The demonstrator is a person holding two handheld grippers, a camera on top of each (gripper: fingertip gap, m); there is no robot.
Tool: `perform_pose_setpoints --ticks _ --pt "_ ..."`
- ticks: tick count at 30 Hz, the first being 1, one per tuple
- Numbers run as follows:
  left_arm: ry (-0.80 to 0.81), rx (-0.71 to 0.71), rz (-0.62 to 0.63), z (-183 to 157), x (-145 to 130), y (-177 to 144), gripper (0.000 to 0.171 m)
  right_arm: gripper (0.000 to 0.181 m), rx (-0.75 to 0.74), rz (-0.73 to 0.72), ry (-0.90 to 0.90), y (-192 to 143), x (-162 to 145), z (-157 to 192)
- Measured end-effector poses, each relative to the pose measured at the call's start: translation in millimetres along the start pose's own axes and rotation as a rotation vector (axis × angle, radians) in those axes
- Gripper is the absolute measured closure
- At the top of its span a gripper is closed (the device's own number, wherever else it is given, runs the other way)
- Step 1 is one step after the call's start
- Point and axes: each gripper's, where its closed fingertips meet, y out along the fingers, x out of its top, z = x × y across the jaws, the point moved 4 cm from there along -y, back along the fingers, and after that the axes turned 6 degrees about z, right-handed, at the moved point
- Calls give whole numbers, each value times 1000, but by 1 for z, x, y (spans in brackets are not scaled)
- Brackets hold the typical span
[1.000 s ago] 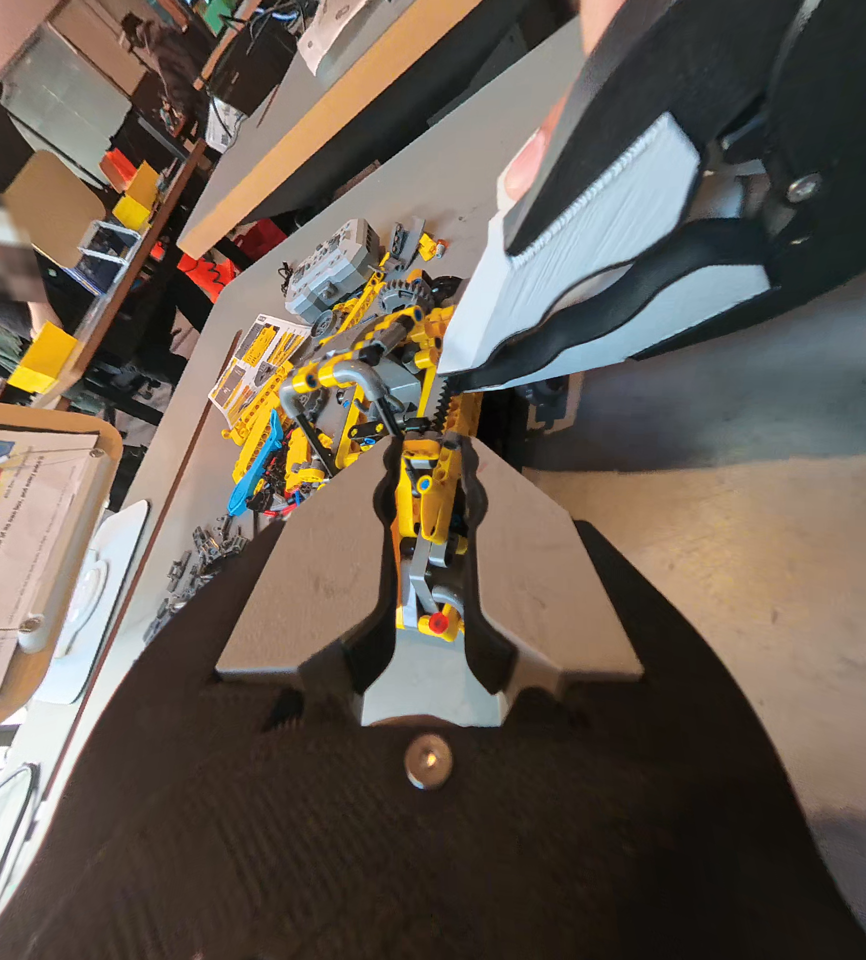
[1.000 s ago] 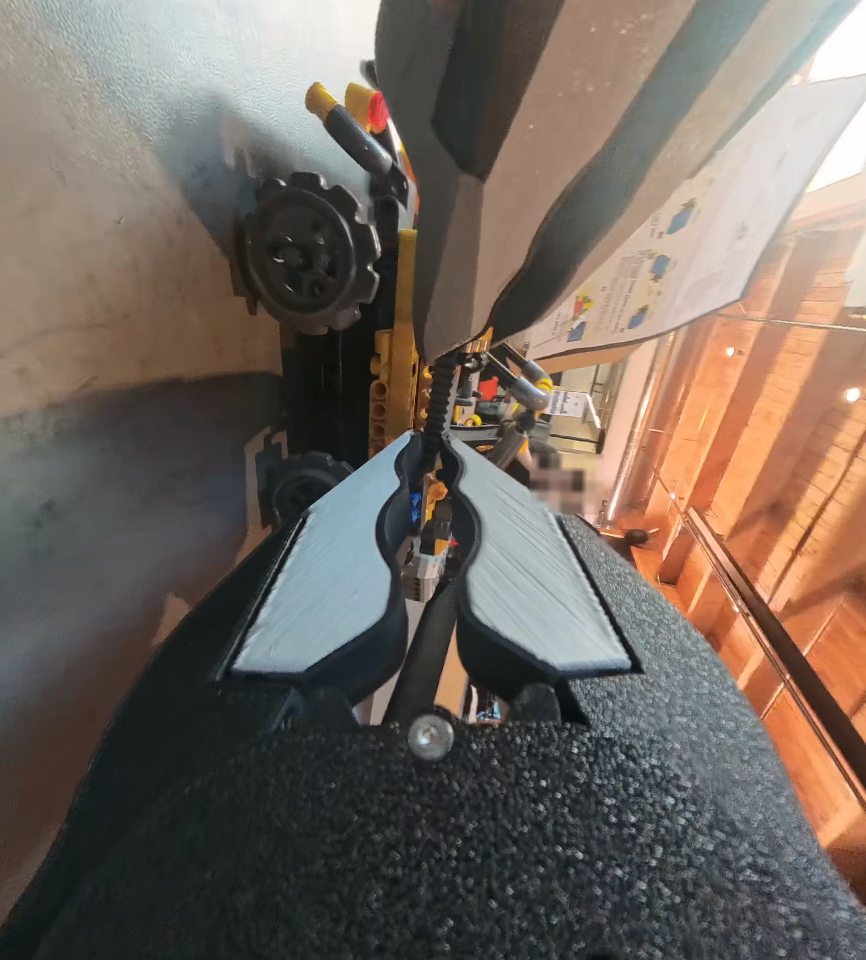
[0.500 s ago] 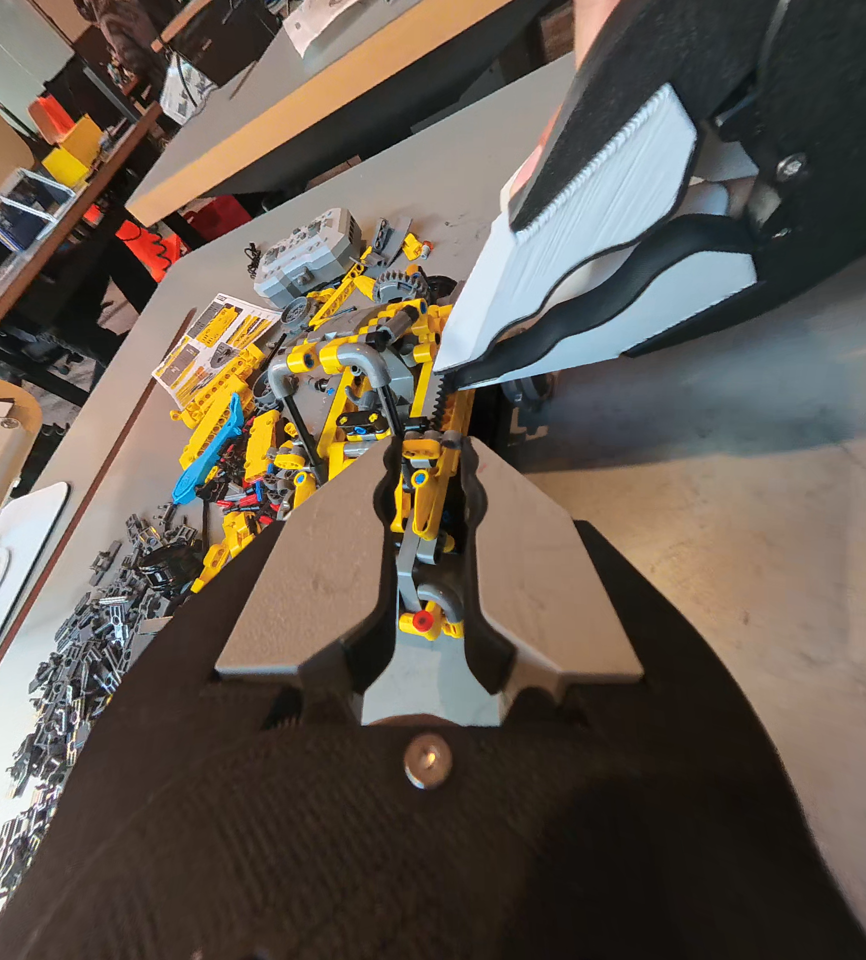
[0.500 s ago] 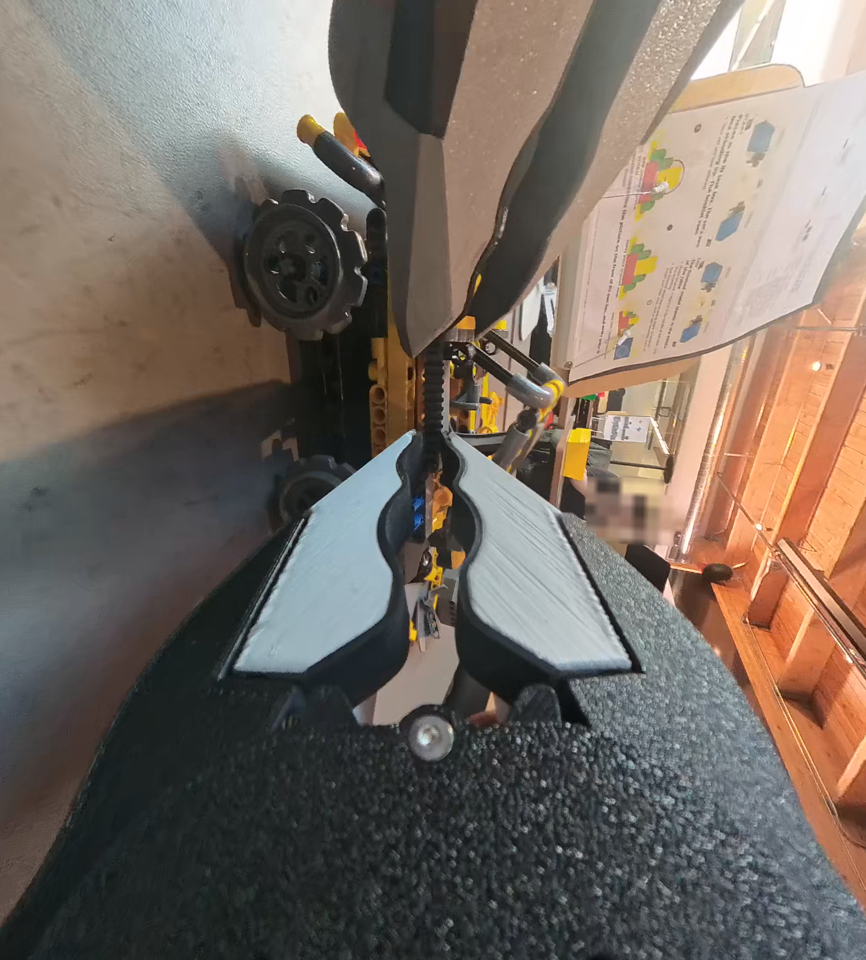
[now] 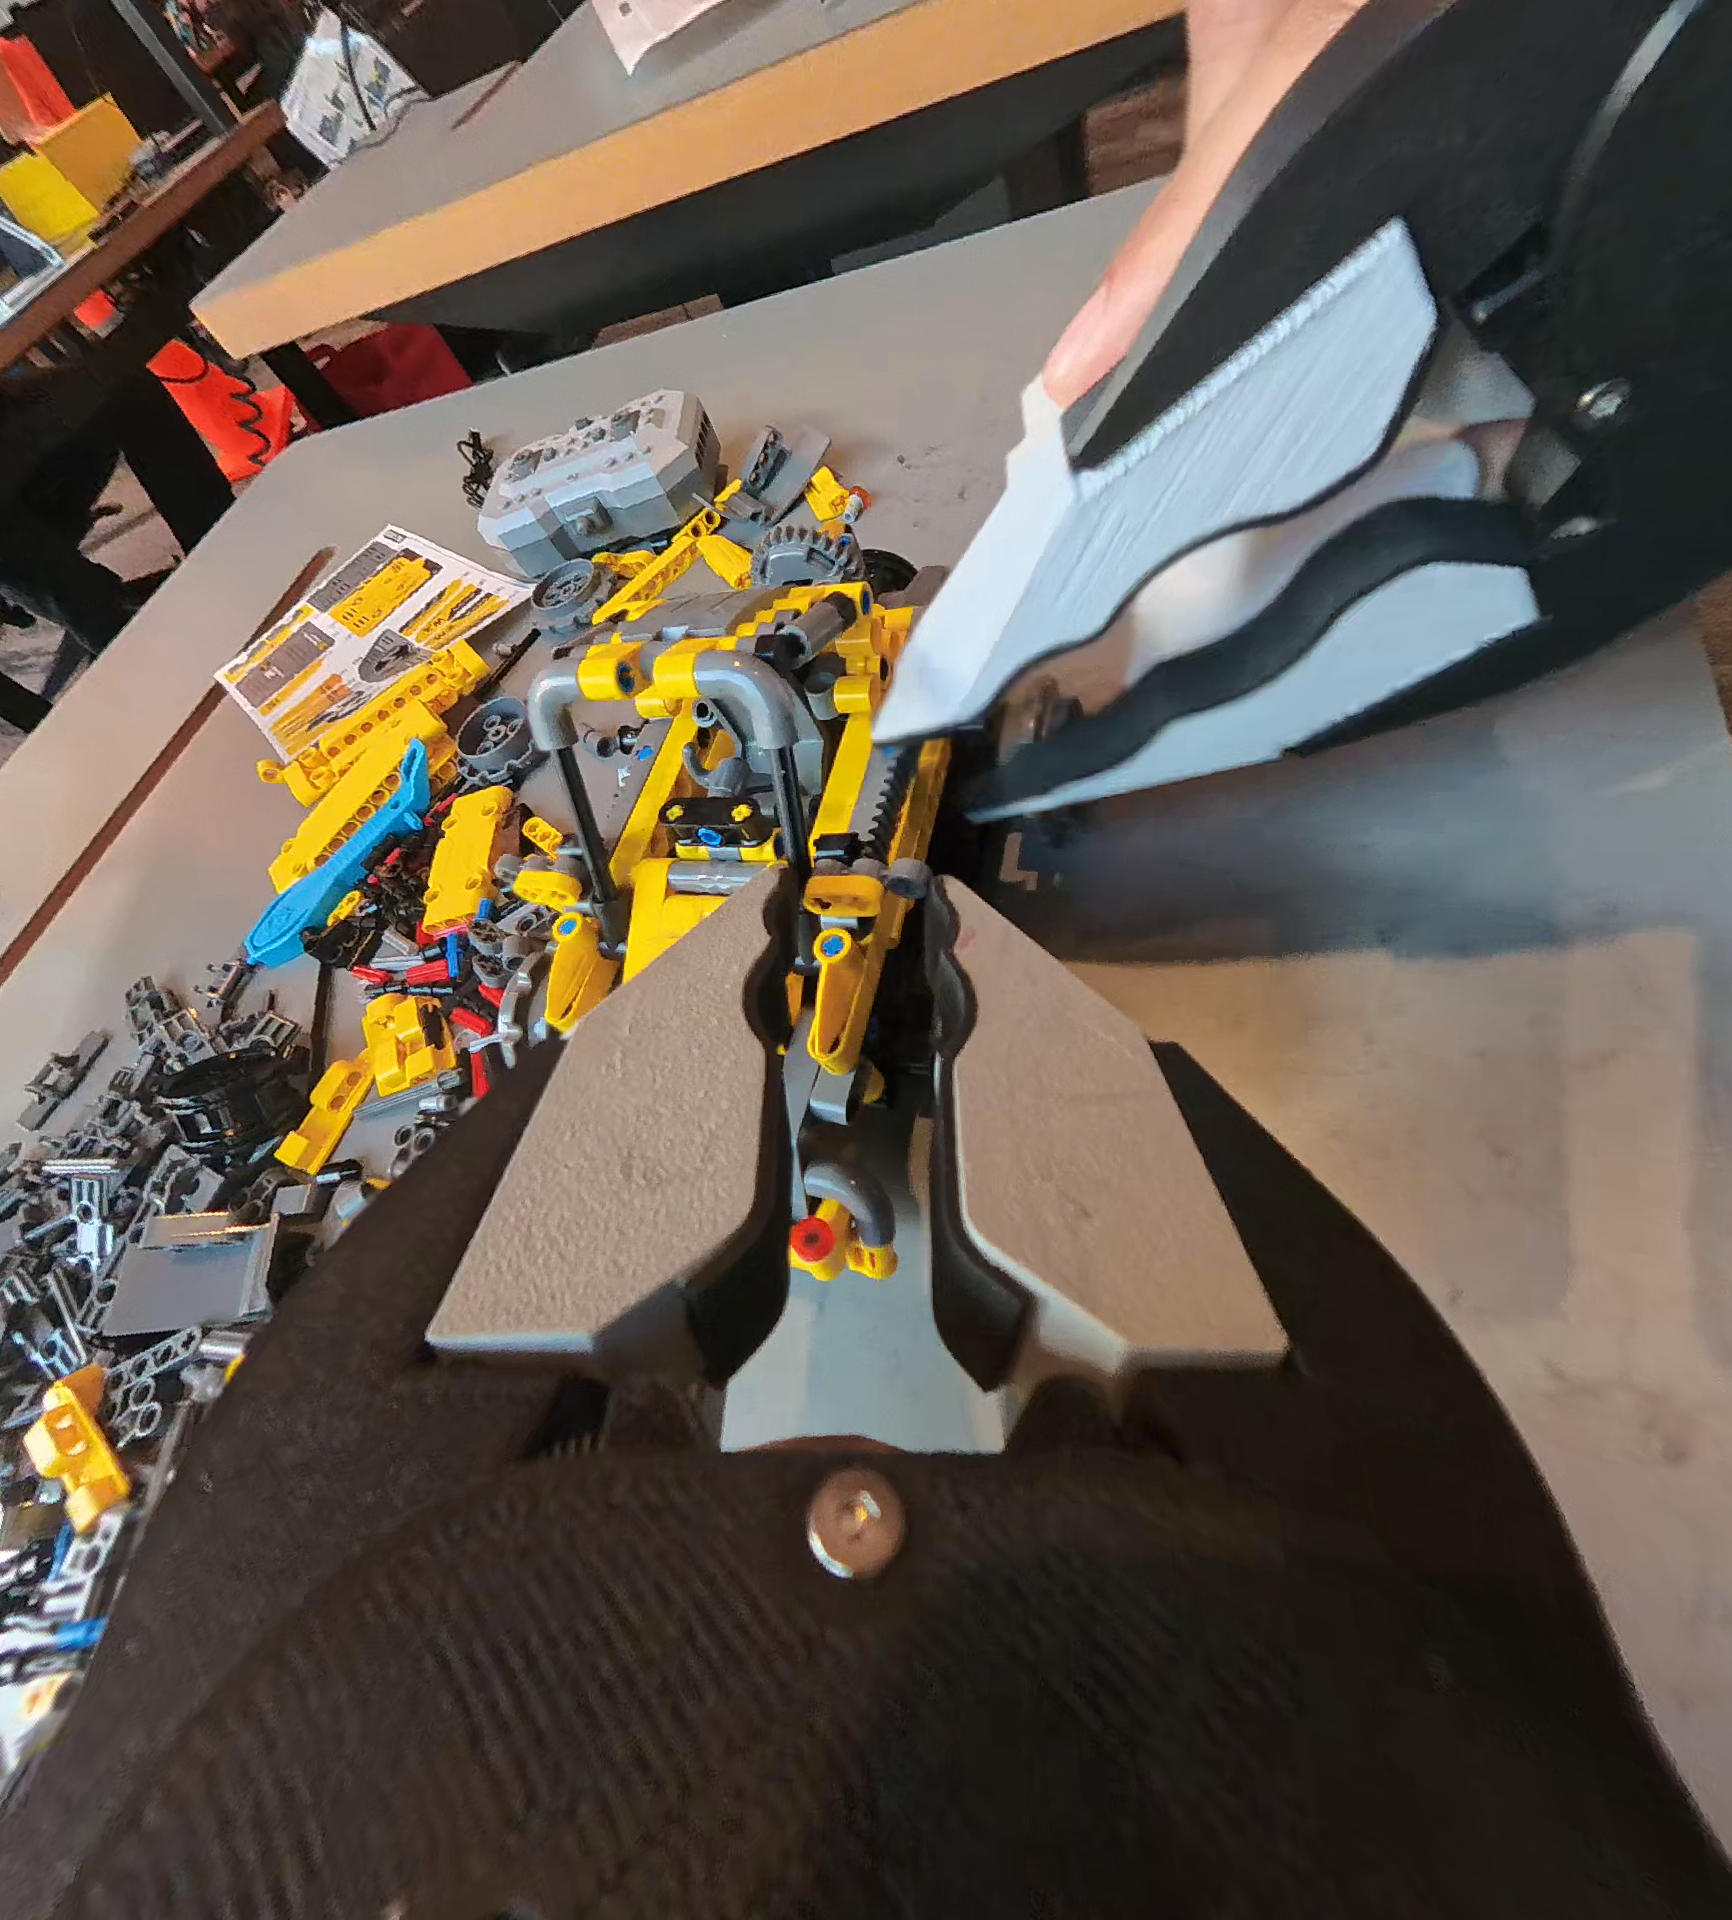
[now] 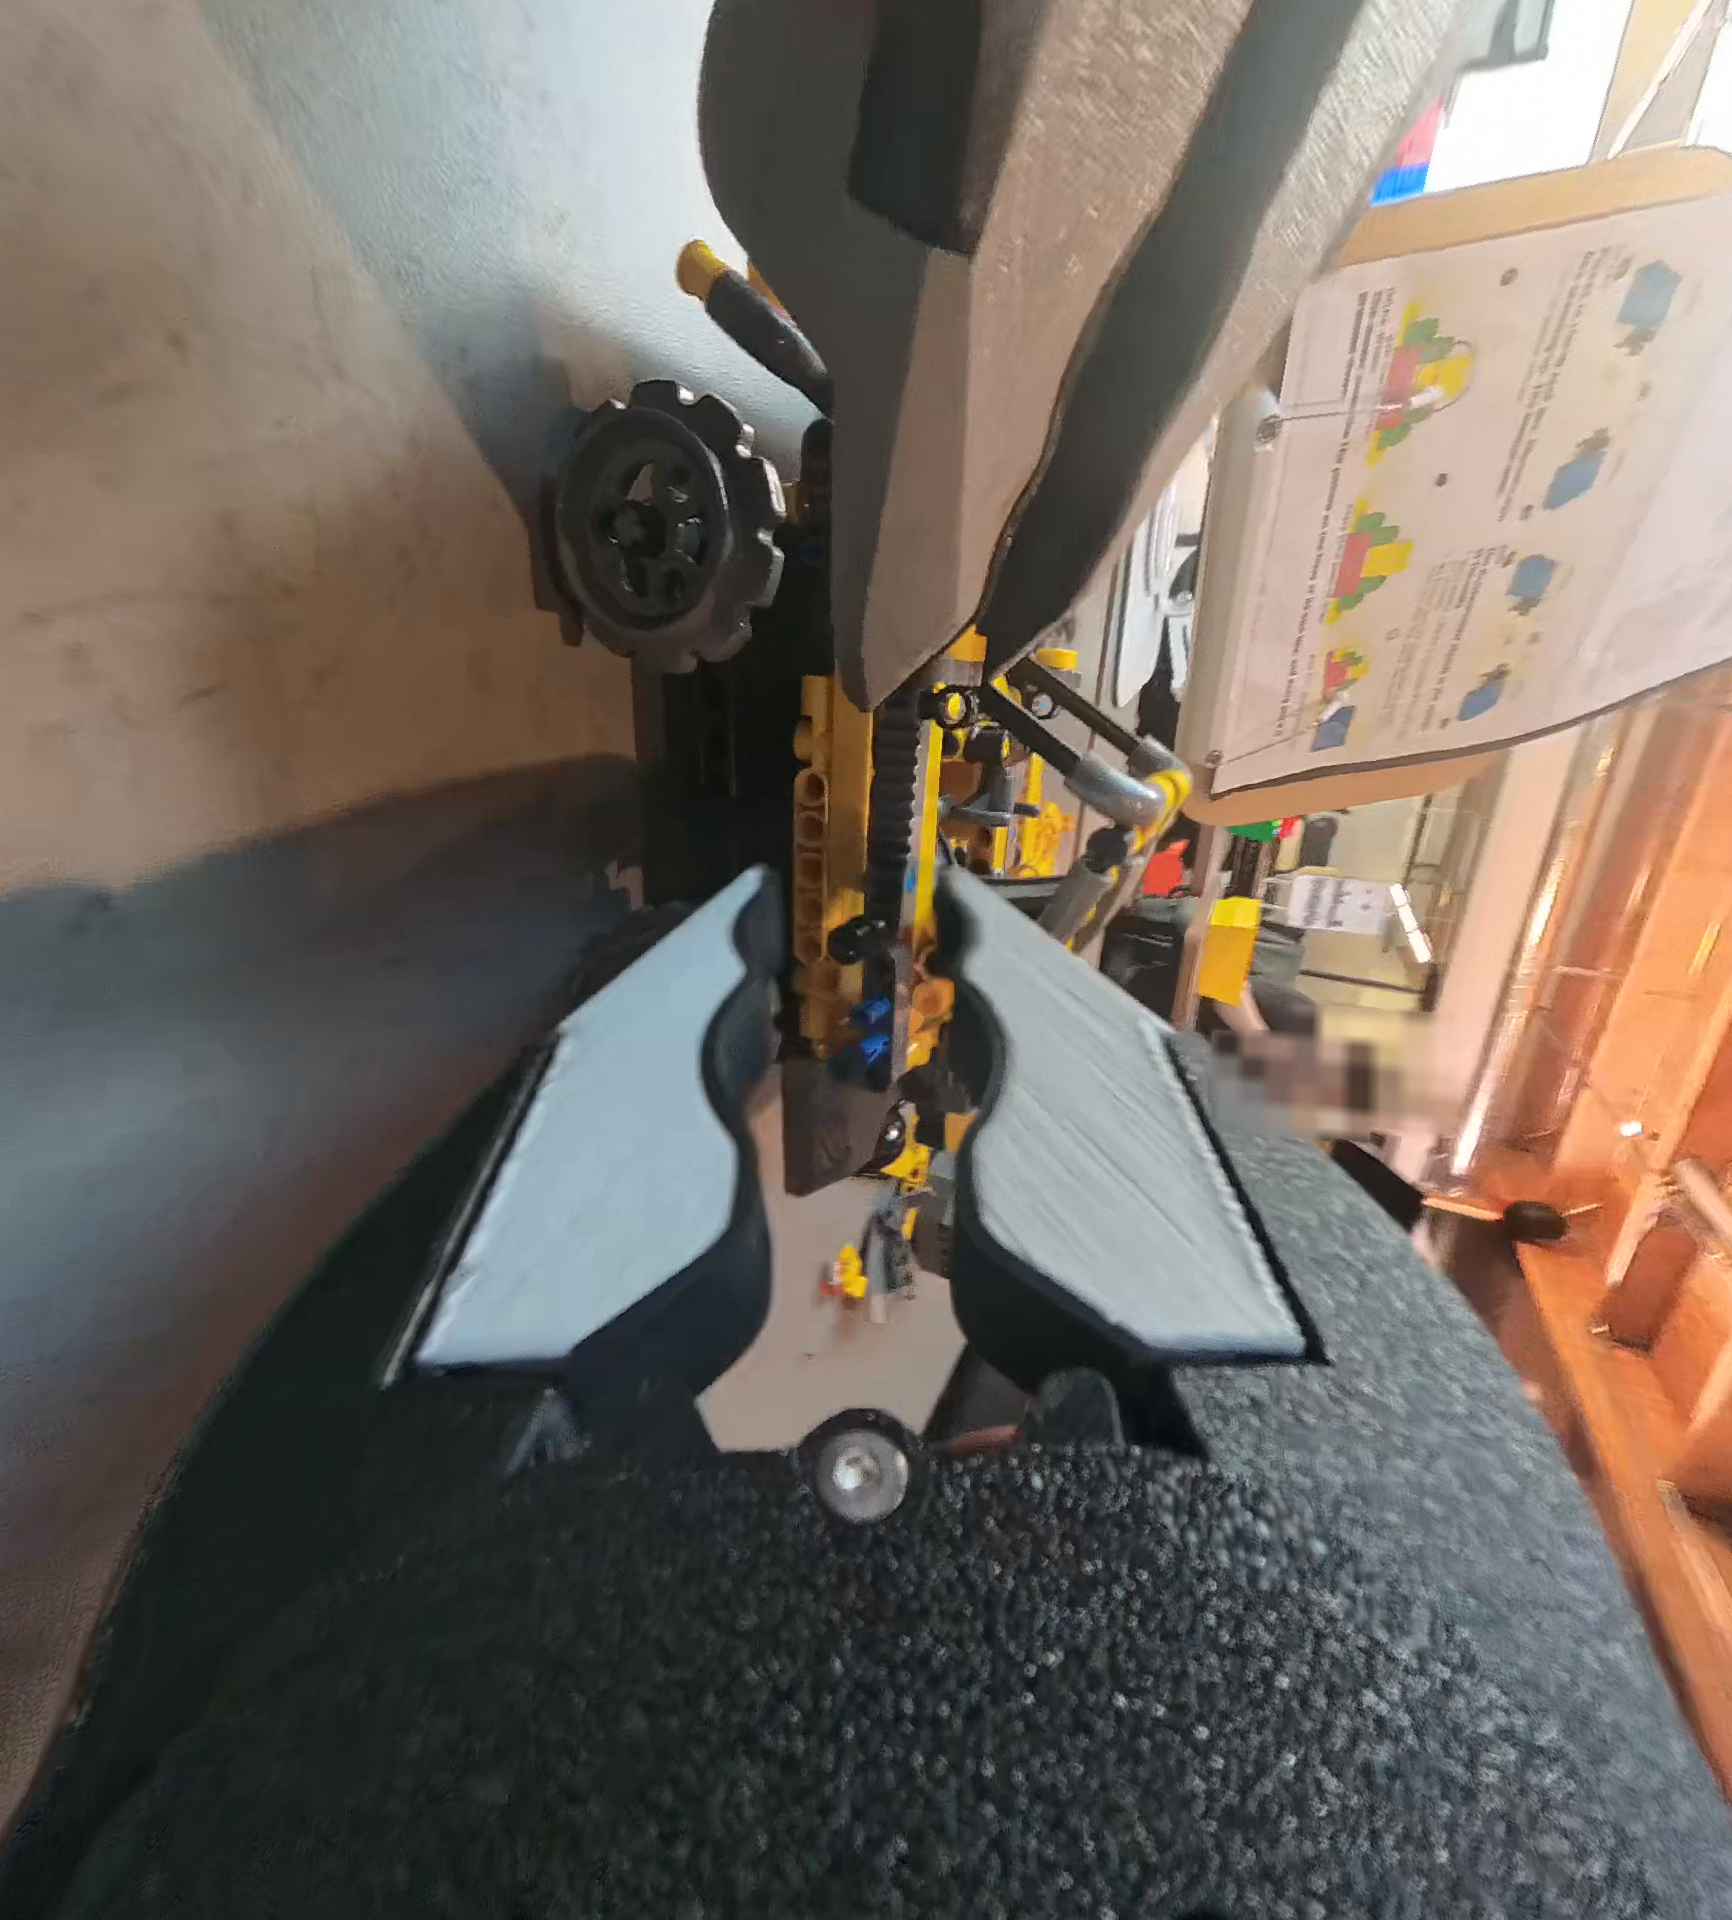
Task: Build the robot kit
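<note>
Two grippers on one yellow brick model [image 5: 737,790]: left gripper [image 5: 849,894] clamped on its near end, right gripper [image 6: 854,896] parted around its toothed side. Beyond, loose bricks [image 5: 114,1143], grey table [image 5: 1413,1195].

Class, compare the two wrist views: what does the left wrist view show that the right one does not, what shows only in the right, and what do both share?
Only the left wrist view shows the loose parts pile, the blue tool, the instruction leaflet and the grey hub block.

Only the right wrist view shows the model's black toothed wheel and the clipboard sheet.

Both show the yellow model, with the left claw and the right claw around it, and the grey table.
</note>
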Motion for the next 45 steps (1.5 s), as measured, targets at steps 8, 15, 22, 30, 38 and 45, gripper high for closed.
perform_pose_setpoints --ticks 8,15,22,30,38,45 --pt "-64 -24 -12 1 -3 0 149 150 -30 -78 322 -25 -18 -22" --pt "-169 -75 -16 2 -4 -2 119 154 139 -131 364 -25 -19 -1" --pt "-259 -172 -10 5 3 1 116 142 280 -433 782 -18 -38 -18" --pt "-191 -169 59 8 1 10 128 131 462 -524 872 -3 -35 -7" --pt "-170 -200 52 4 2 5 131 138 464 -528 841 -4 -32 -5" --pt "-90 -218 115 -4 -15 -25 126 130 519 -562 771 -38 -3 12"
